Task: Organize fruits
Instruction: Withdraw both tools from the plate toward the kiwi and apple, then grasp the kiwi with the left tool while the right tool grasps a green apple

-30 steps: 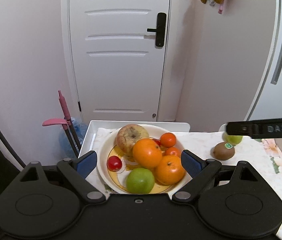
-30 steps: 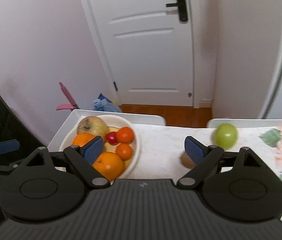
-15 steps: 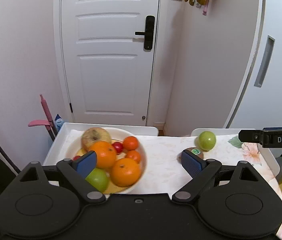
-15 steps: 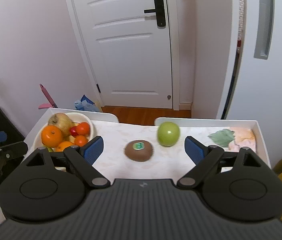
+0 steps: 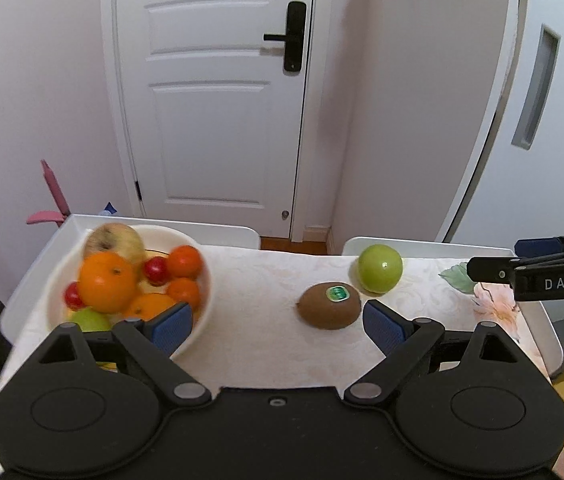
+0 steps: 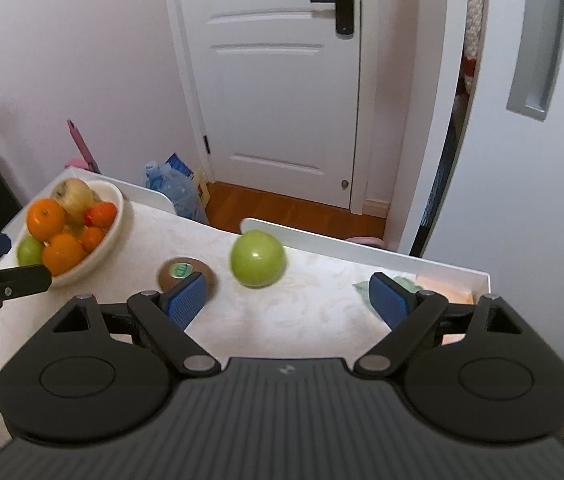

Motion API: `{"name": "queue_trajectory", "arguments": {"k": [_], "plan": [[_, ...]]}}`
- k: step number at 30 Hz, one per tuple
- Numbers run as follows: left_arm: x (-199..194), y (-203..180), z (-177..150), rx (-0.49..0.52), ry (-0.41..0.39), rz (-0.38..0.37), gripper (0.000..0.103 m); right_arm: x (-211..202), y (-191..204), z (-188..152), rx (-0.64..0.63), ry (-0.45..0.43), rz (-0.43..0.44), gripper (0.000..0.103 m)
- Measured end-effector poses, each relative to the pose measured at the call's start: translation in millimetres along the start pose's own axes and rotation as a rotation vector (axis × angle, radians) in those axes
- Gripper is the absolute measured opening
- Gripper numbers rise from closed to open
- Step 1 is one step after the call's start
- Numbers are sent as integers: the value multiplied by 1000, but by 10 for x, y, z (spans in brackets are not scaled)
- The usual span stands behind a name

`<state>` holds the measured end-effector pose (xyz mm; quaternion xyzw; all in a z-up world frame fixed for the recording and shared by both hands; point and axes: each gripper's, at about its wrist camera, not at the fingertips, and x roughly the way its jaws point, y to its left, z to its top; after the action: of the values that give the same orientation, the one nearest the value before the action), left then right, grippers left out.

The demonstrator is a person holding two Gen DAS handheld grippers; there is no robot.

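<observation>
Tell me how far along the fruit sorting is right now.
Mostly done: the bowl already holds oranges, tomatoes, a pale apple and a green fruit. Nothing is in hand; the left gripper and right gripper are both open and empty. Left to do: the kiwi and the green apple lie loose on the tablecloth.

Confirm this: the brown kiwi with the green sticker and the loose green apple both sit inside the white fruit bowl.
Wrong. The brown kiwi with the green sticker and loose green apple lie on the tablecloth, outside the white fruit bowl, as the left wrist view shows.
</observation>
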<state>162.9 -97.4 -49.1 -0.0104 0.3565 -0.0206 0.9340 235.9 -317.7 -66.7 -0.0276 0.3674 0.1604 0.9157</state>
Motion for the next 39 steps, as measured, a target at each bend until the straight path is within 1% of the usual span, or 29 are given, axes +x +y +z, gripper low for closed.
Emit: {"name": "queue_trajectory", "arguments": {"k": [5,12,17,23,27,30,31,32,36,39], "plan": [[354,-221,-27,-5,25,13,94,257,-186,-51,-32,9,36,103],[814,-424,-93,2,61,26,94,588,-329,-128,-63,26,74,103],[1062,-502,-108,0,80,29,94,763,-367,-195,-83,39,100,103],[1272,-489,-96,-26,104,22,94,887,-381,-226,-91,49,123,103],[1366,-481,-97,-42,119,17,90,944,-374,-237,-104,57,135,102],[1410,-477,-99,-51,132,10,82,973,-363,-234,-107,59,146,102],[1421,-472,-101,-53,136,8,76,988,-354,-231,-109,60,150,102],[1430,-463,-103,-54,140,0,73,1004,-343,-227,-112,61,152,102],[1426,-440,-105,-55,133,-15,71,1067,-283,-204,-119,63,167,100],[1410,-425,-109,-41,132,1,70,1100,-240,-184,-124,60,181,100]]}}
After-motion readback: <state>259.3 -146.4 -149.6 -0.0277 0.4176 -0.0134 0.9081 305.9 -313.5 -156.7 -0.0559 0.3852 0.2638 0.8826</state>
